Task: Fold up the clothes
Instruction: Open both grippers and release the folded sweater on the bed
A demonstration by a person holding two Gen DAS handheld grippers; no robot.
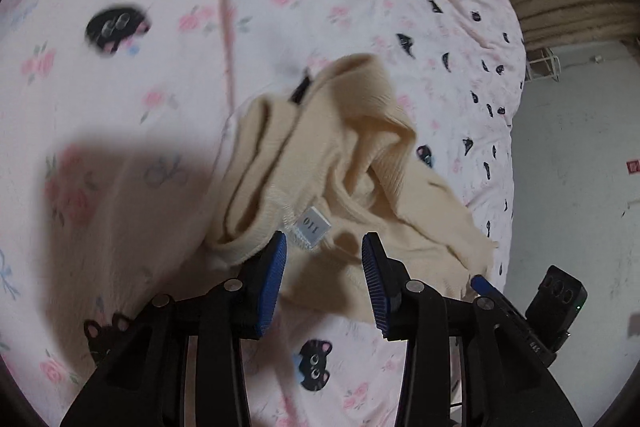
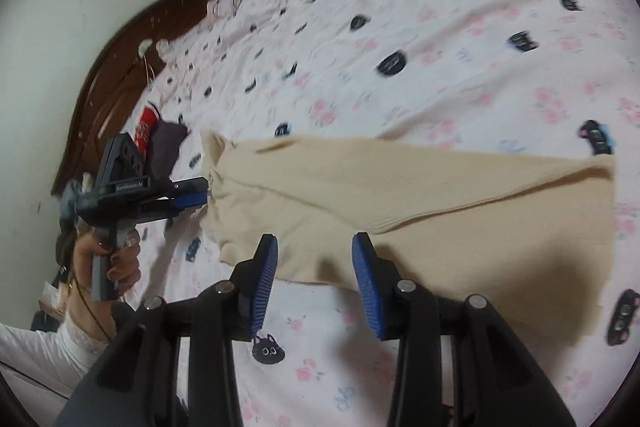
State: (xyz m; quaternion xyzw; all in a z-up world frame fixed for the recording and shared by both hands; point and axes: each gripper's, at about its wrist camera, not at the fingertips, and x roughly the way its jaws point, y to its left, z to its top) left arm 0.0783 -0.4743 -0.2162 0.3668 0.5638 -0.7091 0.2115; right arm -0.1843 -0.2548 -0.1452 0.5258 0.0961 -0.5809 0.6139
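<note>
Cream knit top (image 1: 328,163), soft, floppy, light, bunches easy. Both tongs, left (image 1: 324,255) and right (image 2: 314,255), released, gripping nothing, top just ahead. I'd pinch ribbed hem corners.

A bed (image 2: 420,39) carries everything, spread with a pale pink cover (image 1: 132,75) printed with roses and black cat faces. A cream knitted garment (image 2: 400,187) lies directly on it, stretched flat in the right wrist view and rumpled near a small white size tag (image 1: 314,227) in the left wrist view. Towards the dark wooden headboard (image 2: 116,83), a dark purple cloth (image 2: 164,147) and a red item (image 2: 145,125) rest on the cover.
</note>
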